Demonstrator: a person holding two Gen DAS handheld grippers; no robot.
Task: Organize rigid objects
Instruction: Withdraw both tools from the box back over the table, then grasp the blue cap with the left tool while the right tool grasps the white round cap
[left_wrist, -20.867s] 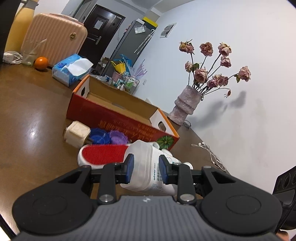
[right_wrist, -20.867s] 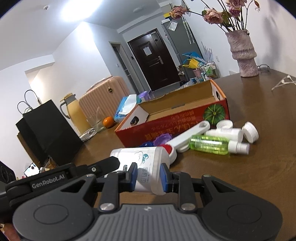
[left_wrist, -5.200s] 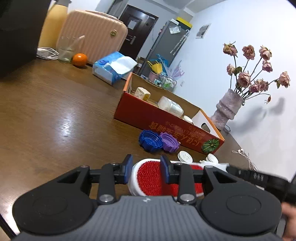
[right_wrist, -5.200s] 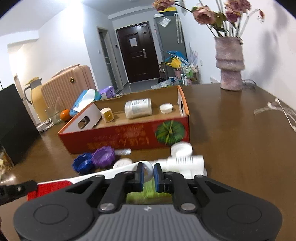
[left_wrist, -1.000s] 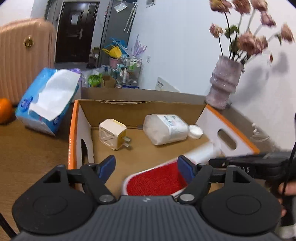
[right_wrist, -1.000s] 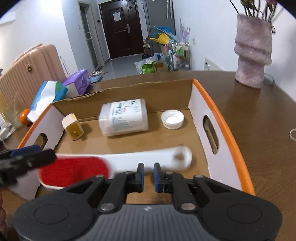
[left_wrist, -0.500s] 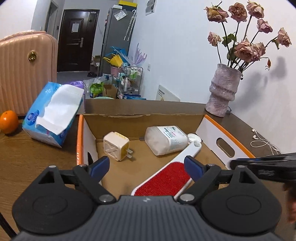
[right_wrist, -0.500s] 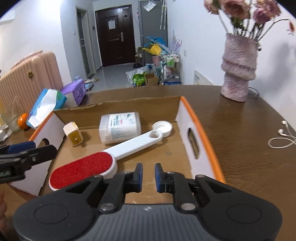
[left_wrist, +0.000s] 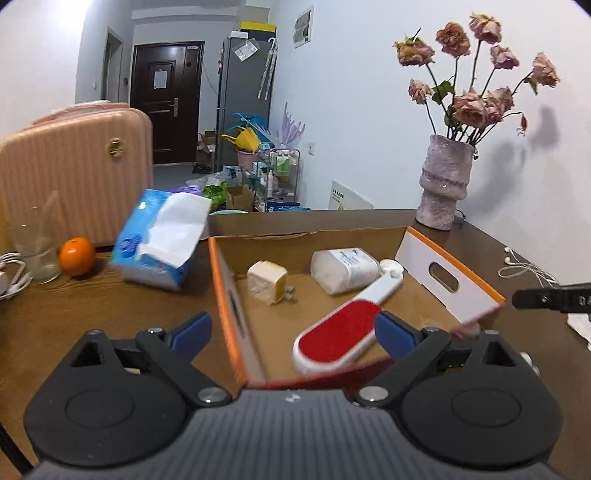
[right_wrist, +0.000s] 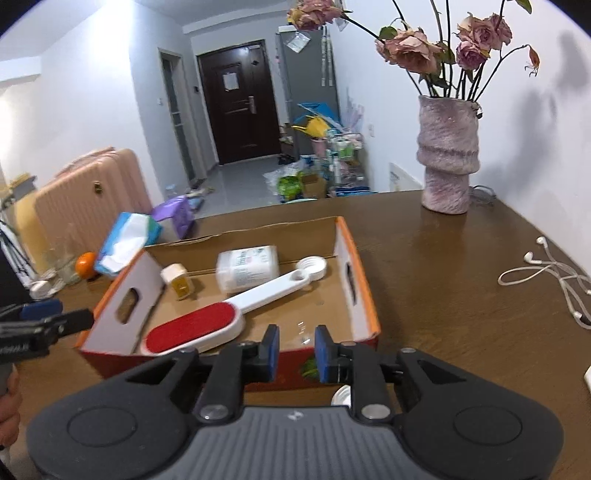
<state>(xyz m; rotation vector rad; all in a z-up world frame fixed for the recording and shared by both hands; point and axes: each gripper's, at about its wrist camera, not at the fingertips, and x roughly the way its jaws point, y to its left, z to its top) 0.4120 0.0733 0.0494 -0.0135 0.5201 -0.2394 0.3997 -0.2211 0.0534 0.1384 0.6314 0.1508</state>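
Observation:
A red and orange cardboard box (left_wrist: 448, 280) (right_wrist: 364, 295) sits on the brown table. Inside lie a white lint brush with a red pad (left_wrist: 341, 334) (right_wrist: 207, 323), a white bottle (left_wrist: 345, 269) (right_wrist: 247, 267), a cream plug adapter (left_wrist: 267, 280) (right_wrist: 177, 280) and a white cap (right_wrist: 312, 266). My left gripper (left_wrist: 291, 332) is open wide and empty, above the box's near edge. My right gripper (right_wrist: 295, 349) is open by a small gap and empty, in front of the box's near wall. A white cap (right_wrist: 341, 397) shows just below the right gripper.
A blue tissue pack (left_wrist: 162, 240), an orange (left_wrist: 77, 251) and a glass (left_wrist: 35, 247) stand left of the box. A pink vase of dried roses (left_wrist: 445, 184) (right_wrist: 447, 155) stands at the back right. White earphones (right_wrist: 546, 273) lie on the table at right.
Both grippers have pulled back and up from the box. The right gripper's jaws have opened a little. The brush lies where it was let go.

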